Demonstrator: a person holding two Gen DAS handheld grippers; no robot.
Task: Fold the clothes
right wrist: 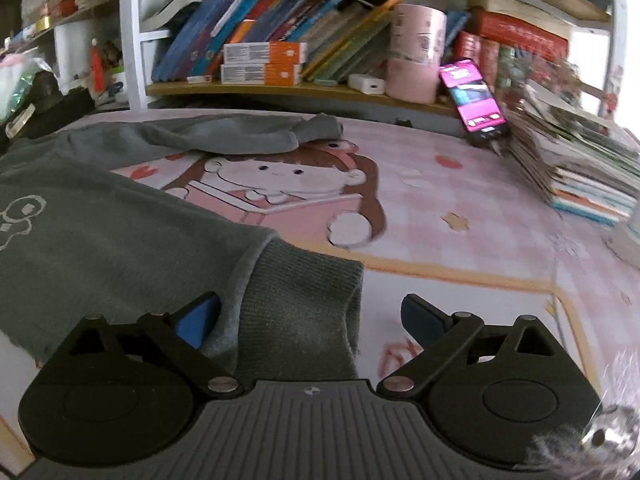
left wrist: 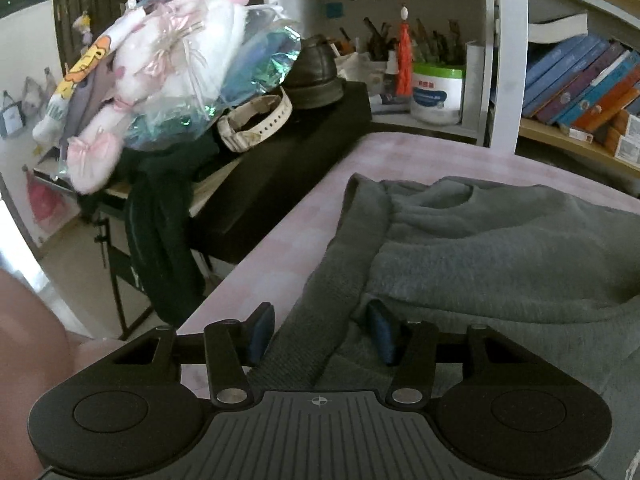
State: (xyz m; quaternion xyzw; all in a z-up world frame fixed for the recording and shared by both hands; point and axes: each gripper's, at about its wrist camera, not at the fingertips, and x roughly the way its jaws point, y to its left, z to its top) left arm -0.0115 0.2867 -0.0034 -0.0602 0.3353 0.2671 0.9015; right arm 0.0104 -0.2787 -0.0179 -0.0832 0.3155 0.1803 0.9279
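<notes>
A grey sweatshirt (left wrist: 500,248) lies spread on the pink desk mat (right wrist: 460,208), which shows a cartoon girl. In the left wrist view its ribbed band (left wrist: 320,304) runs between the blue pads of my left gripper (left wrist: 323,332), which is open and straddles it; the right pad (left wrist: 385,332) sits partly under a fold. In the right wrist view a sleeve with a ribbed cuff (right wrist: 300,312) lies between the fingers of my right gripper (right wrist: 312,320), also open. Its left pad (right wrist: 200,320) touches the sleeve; the right pad (right wrist: 424,318) stands off the cuff. The other sleeve (right wrist: 224,136) lies at the back.
Left of the desk edge a black case (left wrist: 280,176) carries a watch (left wrist: 256,124), a dark hat (left wrist: 316,72) and plush toys (left wrist: 160,60). Bookshelves (right wrist: 280,44) line the back. A lit phone (right wrist: 474,96) leans beside a stack of books (right wrist: 580,160) at the right.
</notes>
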